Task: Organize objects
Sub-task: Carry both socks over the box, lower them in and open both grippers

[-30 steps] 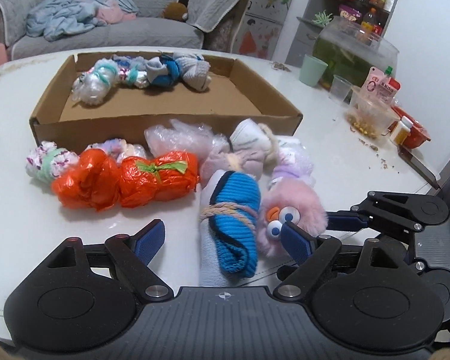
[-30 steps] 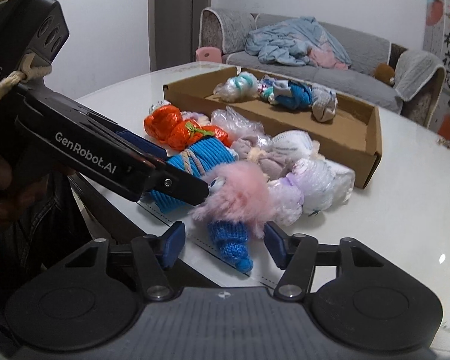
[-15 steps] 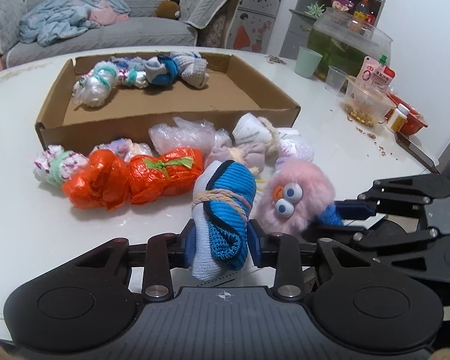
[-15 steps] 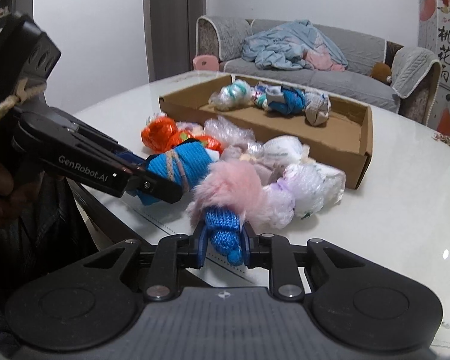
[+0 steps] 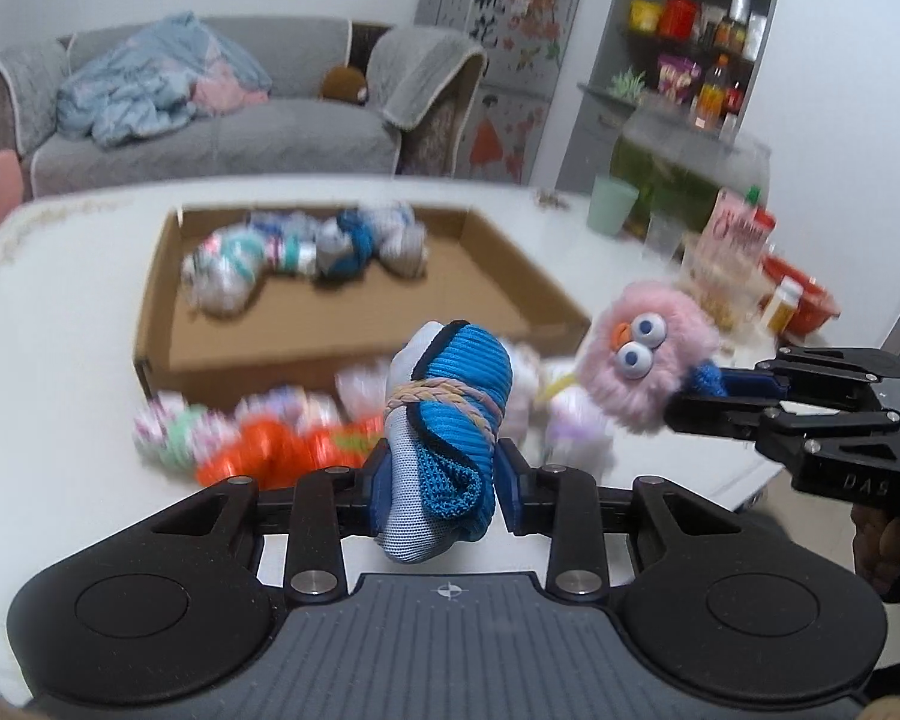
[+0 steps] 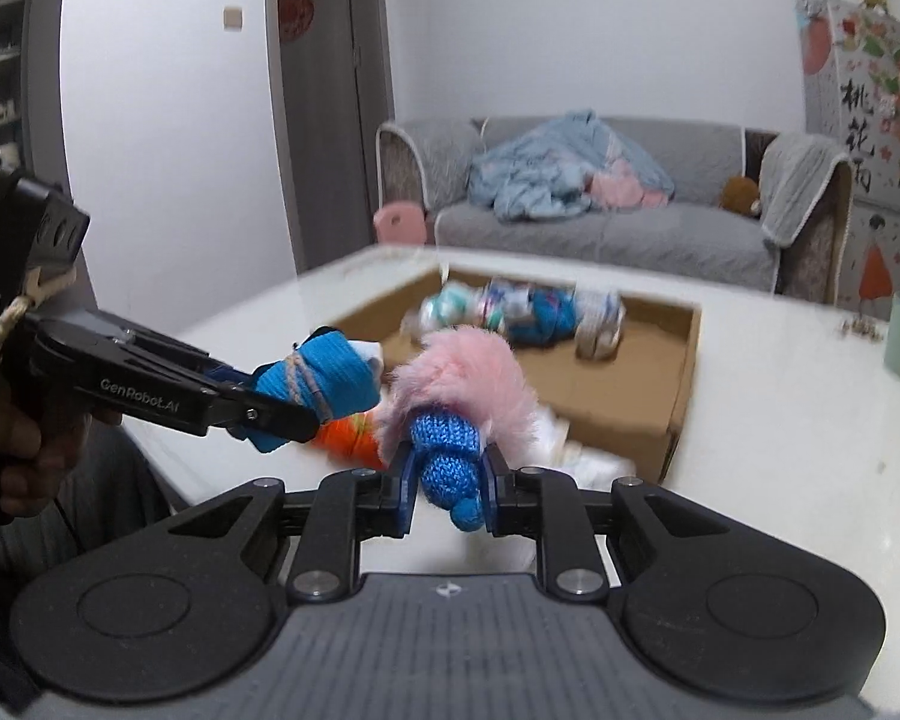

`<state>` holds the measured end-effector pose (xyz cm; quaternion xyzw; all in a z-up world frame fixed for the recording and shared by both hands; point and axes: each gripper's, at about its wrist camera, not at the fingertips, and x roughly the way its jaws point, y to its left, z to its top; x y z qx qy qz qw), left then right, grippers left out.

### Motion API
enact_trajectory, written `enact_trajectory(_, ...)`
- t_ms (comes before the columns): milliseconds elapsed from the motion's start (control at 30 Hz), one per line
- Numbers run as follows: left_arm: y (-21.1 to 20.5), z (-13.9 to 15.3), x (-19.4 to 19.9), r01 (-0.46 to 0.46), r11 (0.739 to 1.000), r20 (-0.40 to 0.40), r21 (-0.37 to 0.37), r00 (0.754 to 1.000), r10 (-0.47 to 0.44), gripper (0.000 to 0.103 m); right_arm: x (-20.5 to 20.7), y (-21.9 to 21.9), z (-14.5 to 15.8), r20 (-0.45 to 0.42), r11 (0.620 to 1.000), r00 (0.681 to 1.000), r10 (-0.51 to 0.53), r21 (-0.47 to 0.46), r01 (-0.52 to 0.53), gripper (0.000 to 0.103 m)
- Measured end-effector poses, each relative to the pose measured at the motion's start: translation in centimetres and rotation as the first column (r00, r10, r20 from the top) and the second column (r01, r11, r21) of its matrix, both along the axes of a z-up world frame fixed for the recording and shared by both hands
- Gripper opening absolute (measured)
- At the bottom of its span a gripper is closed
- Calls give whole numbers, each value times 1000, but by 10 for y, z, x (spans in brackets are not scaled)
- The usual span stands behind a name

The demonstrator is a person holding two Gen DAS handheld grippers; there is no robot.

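My left gripper point(image 5: 444, 483) is shut on a blue and grey sock roll point(image 5: 447, 414) tied with a rubber band, held above the table. It also shows in the right wrist view point(image 6: 315, 381). My right gripper point(image 6: 448, 480) is shut on the blue knit end of a pink fluffy toy point(image 6: 459, 387) with googly eyes, also lifted; the toy shows at right in the left wrist view point(image 5: 651, 360). A cardboard box point(image 5: 354, 312) lies beyond, with several bundles point(image 5: 312, 252) along its far side.
Orange bags point(image 5: 282, 450) and other wrapped bundles point(image 5: 174, 429) lie on the white table in front of the box. A green cup point(image 5: 613, 204), bottles and a red bowl point(image 5: 801, 294) stand at the right. A sofa is behind the table.
Both grippers closed on their items and lifted them off the table, up and toward the box. The views have risen and the table blurs with motion.
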<state>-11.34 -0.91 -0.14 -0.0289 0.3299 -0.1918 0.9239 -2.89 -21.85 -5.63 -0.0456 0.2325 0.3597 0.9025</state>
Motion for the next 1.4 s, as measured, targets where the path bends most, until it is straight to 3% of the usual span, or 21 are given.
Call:
enact_trajectory(233,7,47,33,-36,999,90,7,995,36,41,40,-9,44,96,1000,995,-25,-8,26,19)
enact_trajectory(567,-32,70,129,0,999,59,-39,998,2,41,146,-5,60,75,997,995,-60,-43,64,19)
enact_trajectory(800,-74,39,203,17,997,-18,-73,1000,-18,41,187,-5,43,12,991,996,-94,-90,95,19)
enact_trajectory(933,-92,11,229,18,999,-59,-51,998,-21,41,205,-1,31,-23,987,994,-108,-124,104,19)
enact_trajectory(1100,-103,-22,243,15,999,-116,-33,993,-19,41,224,4,22,-62,984,993,-99,-157,89,19)
enact_trajectory(1400,-113,-54,254,36,999,-165,9,986,-34,41,257,17,9,-121,977,991,-65,-209,39,19)
